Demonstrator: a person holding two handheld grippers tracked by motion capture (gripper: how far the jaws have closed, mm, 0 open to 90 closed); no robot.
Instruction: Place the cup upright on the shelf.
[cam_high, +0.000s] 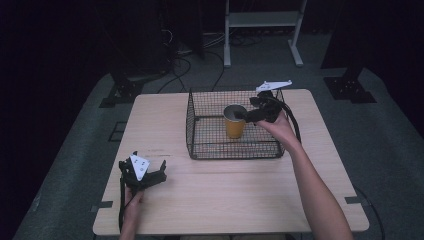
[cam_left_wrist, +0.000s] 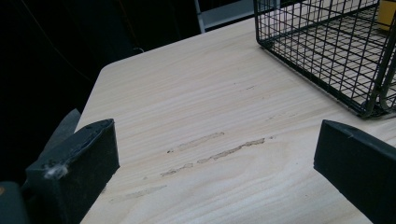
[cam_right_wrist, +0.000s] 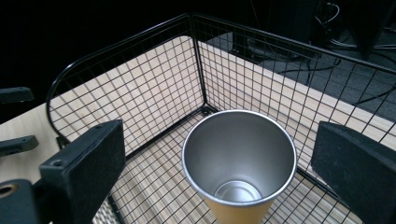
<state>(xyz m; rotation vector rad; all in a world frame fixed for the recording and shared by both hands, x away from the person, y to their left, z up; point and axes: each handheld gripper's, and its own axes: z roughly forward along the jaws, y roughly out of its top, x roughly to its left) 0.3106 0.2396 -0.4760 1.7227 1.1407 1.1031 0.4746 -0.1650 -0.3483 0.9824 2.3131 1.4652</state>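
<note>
A yellow cup (cam_high: 234, 121) with a shiny metal inside (cam_right_wrist: 239, 154) stands upright in a black wire basket (cam_high: 235, 149) on the far half of the wooden table (cam_high: 225, 195). My right gripper (cam_high: 247, 116) reaches over the basket's right wall and is open. Its jaws (cam_right_wrist: 219, 137) stand wide on either side of the cup's rim without touching it. My left gripper (cam_high: 143, 165) rests low near the table's front left, open with nothing between its jaws (cam_left_wrist: 215, 149). From there the basket's near corner (cam_left_wrist: 327, 56) shows at upper right.
Bare wood with faint scuff marks (cam_left_wrist: 210, 149) lies ahead of the left gripper. Beyond the table, a white metal stand (cam_high: 262, 20), black stand bases (cam_high: 122, 90) and cables (cam_high: 180, 65) sit on the grey floor.
</note>
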